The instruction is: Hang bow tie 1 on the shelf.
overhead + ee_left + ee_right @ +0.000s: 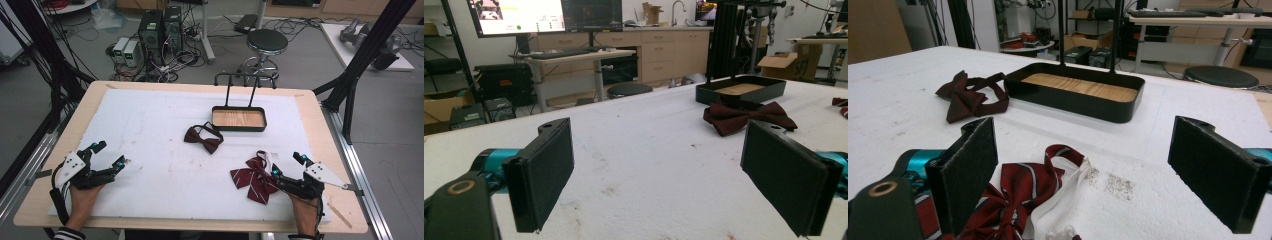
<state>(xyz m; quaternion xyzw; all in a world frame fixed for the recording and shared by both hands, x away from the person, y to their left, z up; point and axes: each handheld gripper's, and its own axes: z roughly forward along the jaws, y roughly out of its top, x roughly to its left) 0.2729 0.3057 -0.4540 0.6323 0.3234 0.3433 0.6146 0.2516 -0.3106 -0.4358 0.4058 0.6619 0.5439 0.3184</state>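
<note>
1. Left black two-jaw gripper (107, 155) sits low at the near left of the white foam-covered table (150, 125), held by a hand (82, 197); its jaws stand wide apart with nothing between them.
2. Right black two-jaw gripper (289, 165) is at the near right, jaws also spread wide and holding nothing, one jaw right beside the striped tie.
3. That red bow tie with white stripes and a white strap (255, 177) lies flat on the foam, just left of the right gripper.
4. The plain dark maroon bow tie (202, 137) rests mid-table, well apart from both grippers.
5. Just beyond it, the black metal tray with a wooden floor and a tall upright handle (239, 127) stands near the far edge.
</note>
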